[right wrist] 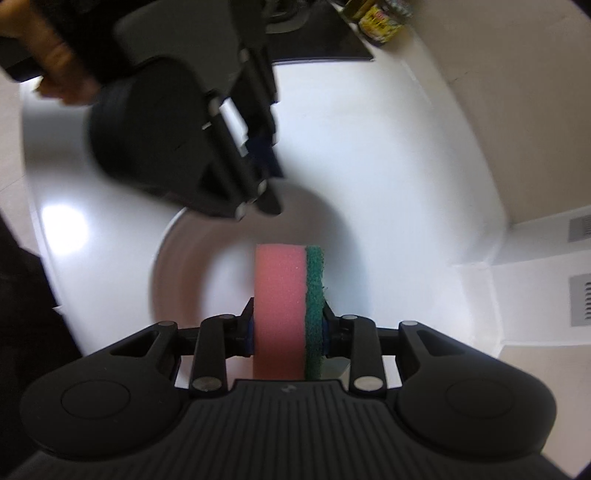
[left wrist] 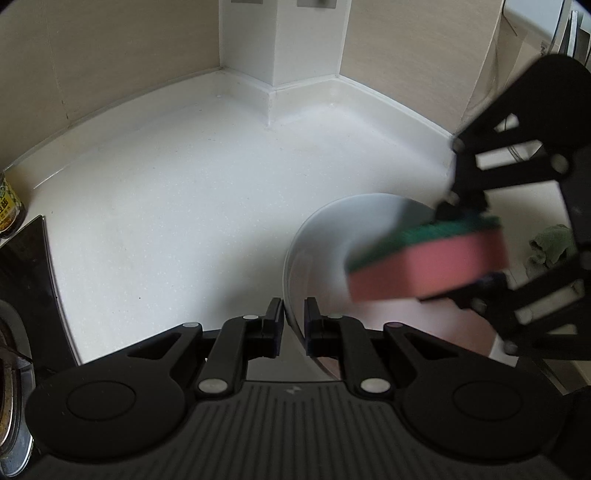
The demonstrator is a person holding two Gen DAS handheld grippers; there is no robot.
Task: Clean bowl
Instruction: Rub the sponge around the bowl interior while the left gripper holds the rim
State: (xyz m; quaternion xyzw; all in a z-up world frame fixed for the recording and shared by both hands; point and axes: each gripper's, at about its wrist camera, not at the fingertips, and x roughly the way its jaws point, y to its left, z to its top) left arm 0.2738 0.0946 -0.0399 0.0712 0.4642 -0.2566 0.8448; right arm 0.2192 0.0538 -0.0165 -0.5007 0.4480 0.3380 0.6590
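Left wrist view, nearest first: left gripper [left wrist: 293, 317] with jaws narrowly parted, clamped on the near rim of the white bowl [left wrist: 314, 236]; rim runs between the two pads. Bowl's near lower part hidden behind the gripper body; right half covered by the sponge [left wrist: 424, 258] and the right gripper [left wrist: 465, 243]. Sponge smeared by motion blur, edges soft; pink foam with a green scouring layer on its upper side. Whether the sponge touches the bowl's inside: cannot tell. Bowl plain white, glossy, shallow, faint pink reflection under the sponge; resting on the white speckled surface [left wrist: 166, 206], towards its near right. At the left edge, cut off: dark glass hob [left wrist: 26, 266] and a jar with a yellow label [left wrist: 9, 206]. At the right edge, half hidden behind the gripper: crumpled green cloth [left wrist: 550, 243]. Far back: beige wall panels and a white corner column [left wrist: 284, 40].

Right wrist view: right gripper [right wrist: 288, 332] with jaws spread to the sponge's thickness, pressing on the sponge [right wrist: 280, 310] from both sides, pink side left, green side right. Bowl [right wrist: 184, 258] beyond, strongly blurred, outline only. Left gripper [right wrist: 258, 199] above it, blurred, with part of a hand [right wrist: 55, 70] cut off at the upper left. Labelled jars [right wrist: 380, 18] at the top edge, print unreadable.
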